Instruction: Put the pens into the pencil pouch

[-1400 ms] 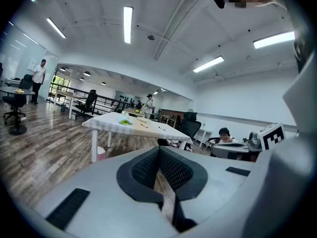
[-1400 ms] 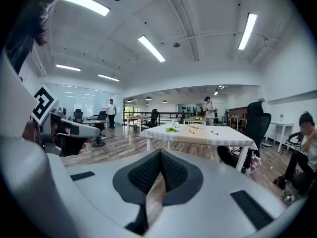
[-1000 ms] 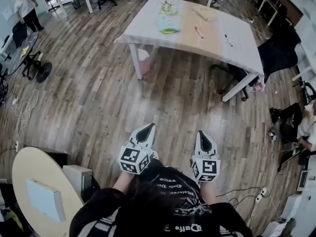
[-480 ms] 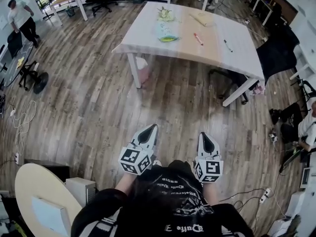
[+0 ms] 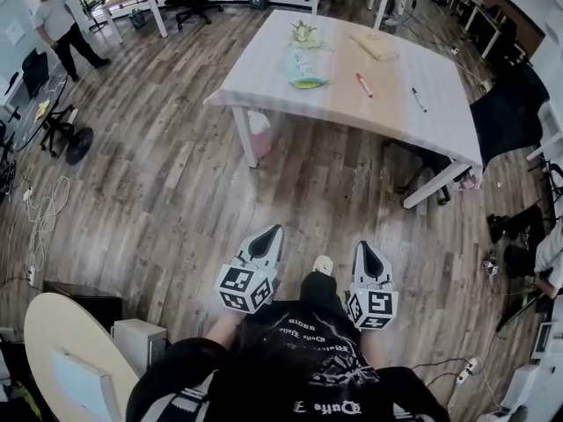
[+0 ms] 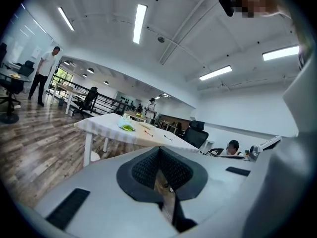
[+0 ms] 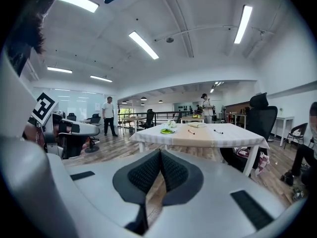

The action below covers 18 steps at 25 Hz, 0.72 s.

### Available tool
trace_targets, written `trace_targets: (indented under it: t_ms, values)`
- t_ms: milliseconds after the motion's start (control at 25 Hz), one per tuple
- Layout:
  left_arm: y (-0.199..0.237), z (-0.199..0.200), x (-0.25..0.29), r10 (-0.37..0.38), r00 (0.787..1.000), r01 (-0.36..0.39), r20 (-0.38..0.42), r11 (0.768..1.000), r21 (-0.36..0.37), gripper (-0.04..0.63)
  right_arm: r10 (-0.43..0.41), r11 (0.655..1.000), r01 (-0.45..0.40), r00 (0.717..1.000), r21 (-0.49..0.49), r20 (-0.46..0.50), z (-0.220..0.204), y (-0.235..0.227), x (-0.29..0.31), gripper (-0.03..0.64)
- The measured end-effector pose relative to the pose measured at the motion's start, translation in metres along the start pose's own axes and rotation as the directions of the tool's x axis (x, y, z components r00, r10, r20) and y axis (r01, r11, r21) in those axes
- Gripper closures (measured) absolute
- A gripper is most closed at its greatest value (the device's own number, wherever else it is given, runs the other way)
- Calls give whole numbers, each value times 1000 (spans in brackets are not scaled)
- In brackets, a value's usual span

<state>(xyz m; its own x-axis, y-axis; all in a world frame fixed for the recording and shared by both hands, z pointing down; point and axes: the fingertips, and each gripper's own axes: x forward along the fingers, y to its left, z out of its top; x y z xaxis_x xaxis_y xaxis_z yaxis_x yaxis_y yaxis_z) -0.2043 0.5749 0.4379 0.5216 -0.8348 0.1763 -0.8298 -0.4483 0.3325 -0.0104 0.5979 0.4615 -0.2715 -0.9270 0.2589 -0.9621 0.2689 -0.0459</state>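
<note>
Pens, one red pen (image 5: 363,84) and one black pen (image 5: 419,99), lie on the tabletop (image 5: 264,69) toward its near right corner in the head view, both slanting toward that corner. They are well ahead across the floor, nearer the right claw (image 5: 366,247) than the left claw (image 5: 271,232). What looks like the pencil pouch (image 5: 302,64) lies left of them. In the left gripper view that claw is closed on nothing, and the right gripper view shows the same.
</note>
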Motion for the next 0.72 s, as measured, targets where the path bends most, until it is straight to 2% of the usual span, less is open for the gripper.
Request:
trace_targets:
  t_ms: [360, 720]
  values:
    - [0, 33, 118, 65, 997, -65, 43, 998, 4, 575, 105, 994, -105, 994, -24, -11, 29, -88, 105, 607]
    - [-18, 36, 224, 150, 988, -151, 44, 988, 9, 575, 198, 979, -198, 980, -41, -17, 46, -172, 179, 607]
